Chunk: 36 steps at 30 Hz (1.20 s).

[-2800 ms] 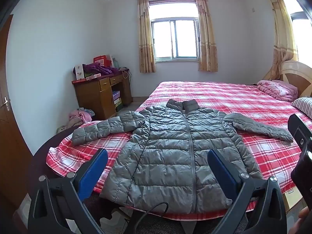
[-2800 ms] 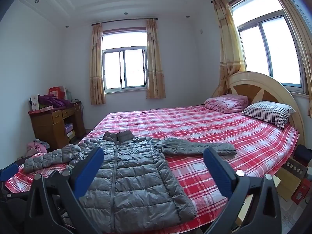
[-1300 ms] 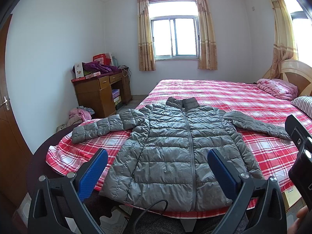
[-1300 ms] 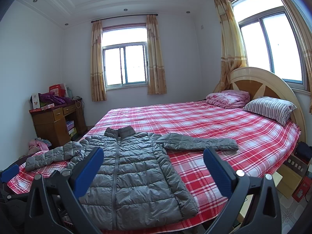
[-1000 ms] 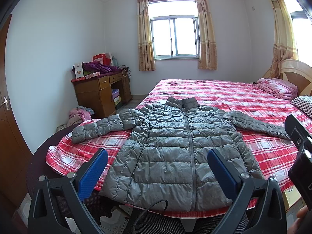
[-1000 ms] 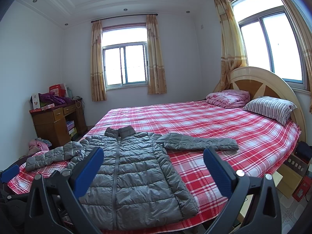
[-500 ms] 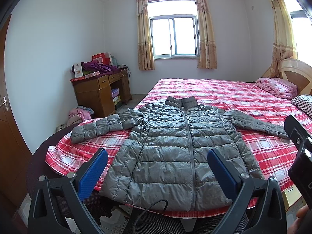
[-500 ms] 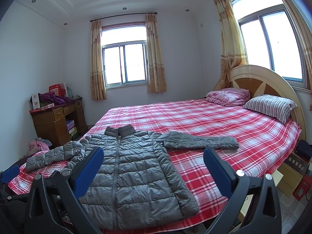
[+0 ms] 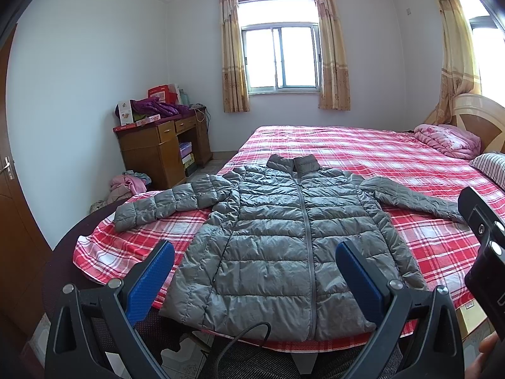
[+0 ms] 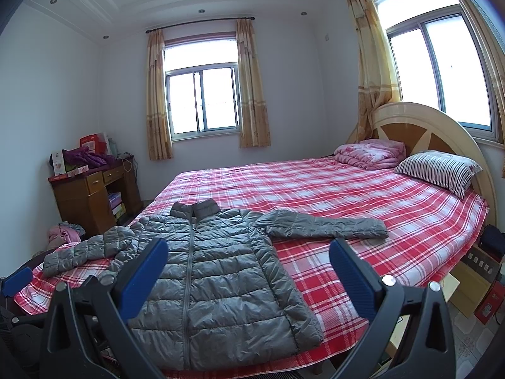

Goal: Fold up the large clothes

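A grey quilted jacket (image 9: 284, 237) (image 10: 214, 271) lies flat and zipped on the red checked bed (image 9: 394, 158) (image 10: 331, 195), collar away from me, both sleeves spread out sideways. My left gripper (image 9: 254, 252) hovers open in front of the jacket's hem, its blue pads (image 9: 148, 281) wide apart with nothing between them. My right gripper (image 10: 247, 251) is open too, held off the bed's near edge toward the jacket's right side. The black body of the right gripper (image 9: 483, 246) shows at the right edge of the left wrist view.
A wooden desk (image 9: 161, 151) piled with boxes and purple cloth stands at the left wall, with pink clothes (image 9: 129, 184) on the floor beside it. A folded pink quilt (image 10: 369, 153) and a striped pillow (image 10: 438, 167) lie by the headboard. A black cable (image 9: 240, 341) hangs below me.
Both views have drifted only slightly; the jacket lies as before and both grippers stay open.
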### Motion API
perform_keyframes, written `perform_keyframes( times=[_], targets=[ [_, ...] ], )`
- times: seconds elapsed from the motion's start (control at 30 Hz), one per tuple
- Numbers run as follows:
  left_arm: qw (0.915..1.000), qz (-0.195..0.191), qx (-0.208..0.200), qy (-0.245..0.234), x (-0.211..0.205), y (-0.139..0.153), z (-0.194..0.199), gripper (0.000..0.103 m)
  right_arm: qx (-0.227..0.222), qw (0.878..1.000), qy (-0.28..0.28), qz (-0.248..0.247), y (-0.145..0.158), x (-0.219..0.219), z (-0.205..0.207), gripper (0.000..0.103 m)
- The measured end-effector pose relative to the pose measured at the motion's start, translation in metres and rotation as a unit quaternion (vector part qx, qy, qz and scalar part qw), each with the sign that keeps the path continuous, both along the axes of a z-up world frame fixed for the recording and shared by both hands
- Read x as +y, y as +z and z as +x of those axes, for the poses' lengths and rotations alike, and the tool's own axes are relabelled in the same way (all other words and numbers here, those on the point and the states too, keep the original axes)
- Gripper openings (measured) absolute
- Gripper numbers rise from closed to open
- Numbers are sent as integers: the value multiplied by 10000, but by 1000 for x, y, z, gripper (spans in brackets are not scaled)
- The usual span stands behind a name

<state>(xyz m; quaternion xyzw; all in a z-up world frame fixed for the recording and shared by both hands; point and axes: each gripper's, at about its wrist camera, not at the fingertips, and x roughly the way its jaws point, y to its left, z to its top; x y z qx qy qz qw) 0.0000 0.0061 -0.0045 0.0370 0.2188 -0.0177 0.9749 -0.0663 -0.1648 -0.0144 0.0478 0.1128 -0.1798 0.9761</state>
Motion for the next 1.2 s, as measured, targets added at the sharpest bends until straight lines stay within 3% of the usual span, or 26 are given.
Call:
perform_keyframes(
  times=[0.27,0.4,0.53,0.73,0.8,1.03,1.13,1.2],
  targets=[
    [9999,-43,94,-80,-1,-5,4,102,100,9999,43,72,-4,3,2,103],
    [9996,-77,231,-126,-2,-12,25,102,219,9989,189,358,-8,-9,12,103],
    [9993,9,320,-175,-12,-19,60,102,408,9963,55,749,-15,-39,33,103],
    [9960,-185,679,-545,-15,-22,126,102,541,9938,-544,804,-9,-93,67,103],
    [9945,-240,848,-563,-6,-23,153,102,665,9901,-538,1111,-8,-124,79,103],
    [9944,-194,1040,-63,45,-25,243,102,378,9617,-1398,2329,-10,-271,95,103],
    [9924,-479,1128,59,67,-32,278,102,453,9331,-1528,3224,-34,-342,117,102],
    [9911,-614,1180,84,79,-43,300,102,548,8972,-1752,4016,-65,-385,127,95]
  ],
)
